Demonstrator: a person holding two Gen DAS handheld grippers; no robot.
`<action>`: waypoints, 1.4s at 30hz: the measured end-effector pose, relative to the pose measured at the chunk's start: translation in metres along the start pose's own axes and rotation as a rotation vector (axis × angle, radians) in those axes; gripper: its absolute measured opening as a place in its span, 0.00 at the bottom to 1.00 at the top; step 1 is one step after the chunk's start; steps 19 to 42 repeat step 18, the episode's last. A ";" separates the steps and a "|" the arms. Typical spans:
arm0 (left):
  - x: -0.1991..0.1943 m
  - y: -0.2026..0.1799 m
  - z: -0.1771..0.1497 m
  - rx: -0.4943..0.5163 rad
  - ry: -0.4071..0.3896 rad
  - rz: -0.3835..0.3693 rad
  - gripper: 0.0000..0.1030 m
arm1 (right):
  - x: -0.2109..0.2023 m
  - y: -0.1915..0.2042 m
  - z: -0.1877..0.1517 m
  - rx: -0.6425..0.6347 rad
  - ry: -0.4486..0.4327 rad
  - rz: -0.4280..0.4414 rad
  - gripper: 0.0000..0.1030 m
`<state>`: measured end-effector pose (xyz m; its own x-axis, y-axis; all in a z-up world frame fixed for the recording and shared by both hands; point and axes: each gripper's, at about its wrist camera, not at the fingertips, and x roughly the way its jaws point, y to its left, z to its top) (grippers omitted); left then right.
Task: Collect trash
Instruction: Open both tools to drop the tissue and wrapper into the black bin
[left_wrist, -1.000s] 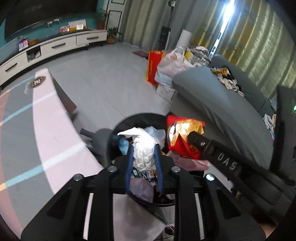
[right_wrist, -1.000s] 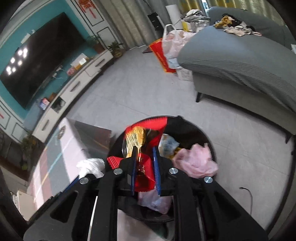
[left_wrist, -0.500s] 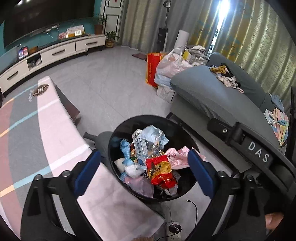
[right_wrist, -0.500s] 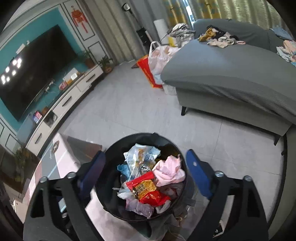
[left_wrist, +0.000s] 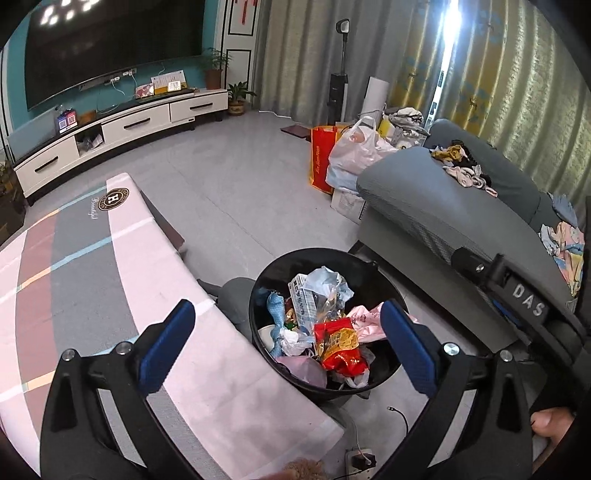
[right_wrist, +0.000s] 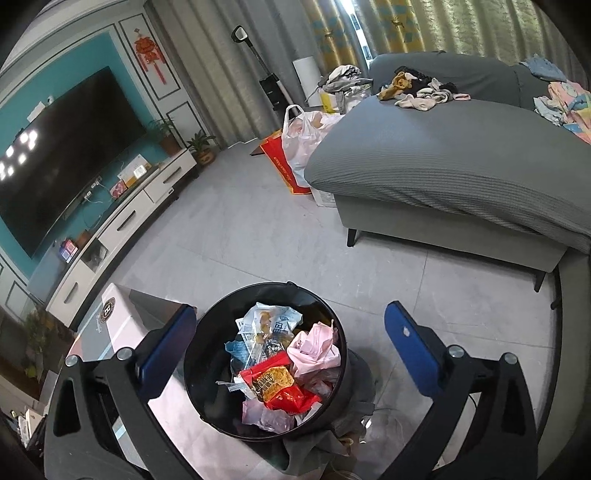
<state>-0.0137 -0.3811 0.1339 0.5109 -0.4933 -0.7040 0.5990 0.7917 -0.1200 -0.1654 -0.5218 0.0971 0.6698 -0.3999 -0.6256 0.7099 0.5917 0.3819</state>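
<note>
Both claws over the bin, tilted down toward it. Left claw (left_wrist: 286, 308) opening, jaws spread wide, nothing between the blue pads. Right claw (right_wrist: 290, 311) likewise opening, wide, empty.

Trash sits inside the round black bin (left_wrist: 266, 280), below and just ahead of both claws, centred between each pair of pads. On top: a red snack wrapper (left_wrist: 340, 347) lying slantwise toward the near rim, with a pink plastic bag (left_wrist: 364, 314) to its right and a white-and-blue packet (left_wrist: 301, 299) behind. Same heap from the right wrist view: bin (right_wrist: 207, 321), red snack wrapper (right_wrist: 280, 387), pink plastic bag (right_wrist: 317, 347).

Probably a drop just completed, so the coming move likely turns on the surface (left_wrist: 92, 277), just left of the bin, long edge running from near to far. Left claw nearer to it; right claw on the sofa side. No loose trash visible on the part of the surface in view.

Readable writing: white letters "DAS" (left_wrist: 528, 300) on the black housing at right in the left wrist view; a round emblem (left_wrist: 115, 199) with an "H" on the surface cover, script beneath too small to read. Yellow print on the red shopping bag (left_wrist: 321, 162) on the far floor, and print on the packet, not legible.
</note>
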 end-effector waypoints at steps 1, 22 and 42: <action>-0.001 0.000 0.000 0.001 0.001 -0.003 0.97 | 0.000 0.001 0.000 -0.004 0.003 -0.001 0.97; -0.005 0.006 0.002 -0.031 0.013 -0.022 0.97 | 0.001 0.005 0.001 -0.026 0.009 -0.025 0.97; -0.005 0.006 0.002 -0.031 0.013 -0.022 0.97 | 0.001 0.005 0.001 -0.026 0.009 -0.025 0.97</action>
